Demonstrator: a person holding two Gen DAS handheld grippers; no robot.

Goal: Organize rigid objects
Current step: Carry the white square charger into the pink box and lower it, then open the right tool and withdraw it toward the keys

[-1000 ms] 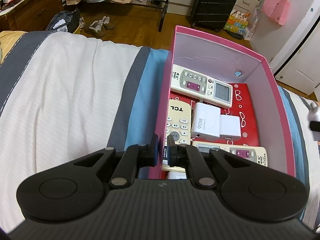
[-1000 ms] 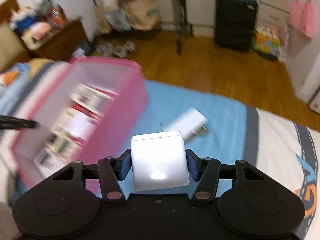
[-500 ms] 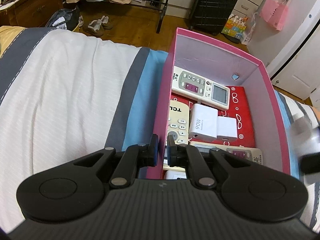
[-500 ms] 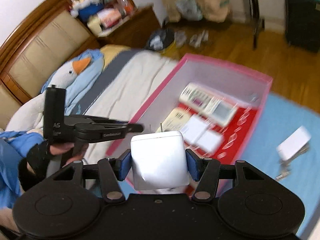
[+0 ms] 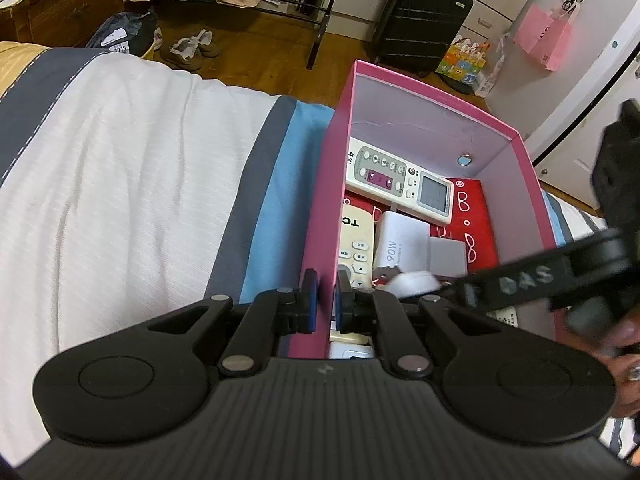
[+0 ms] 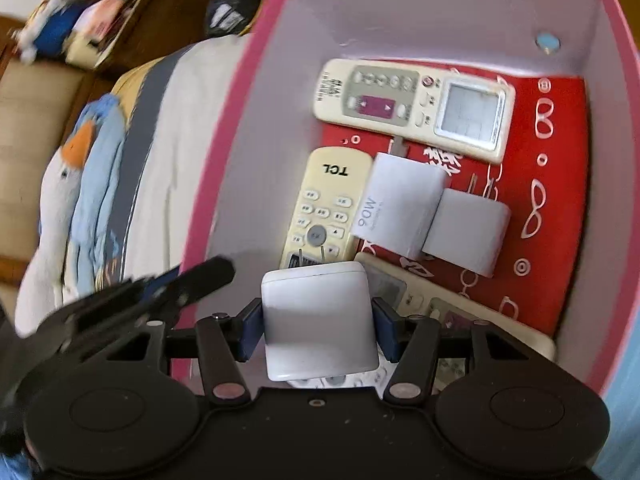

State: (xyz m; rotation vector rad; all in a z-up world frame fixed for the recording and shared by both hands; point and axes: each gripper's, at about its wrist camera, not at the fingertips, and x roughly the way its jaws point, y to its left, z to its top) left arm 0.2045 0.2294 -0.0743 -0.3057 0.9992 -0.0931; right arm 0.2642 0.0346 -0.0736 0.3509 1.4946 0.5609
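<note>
3 remotes [image 6: 408, 108], 2 chargers [image 6: 400, 204] in box [image 6: 460, 12]

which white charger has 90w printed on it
The larger charger lying in the pink box, between the TCL remote and a smaller plain charger.

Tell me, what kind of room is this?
Most likely a bedroom. The pink box sits on a bed with a striped cover, a stuffed goose toy lies by a padded headboard, and a black suitcase stands on the wooden floor.
</note>
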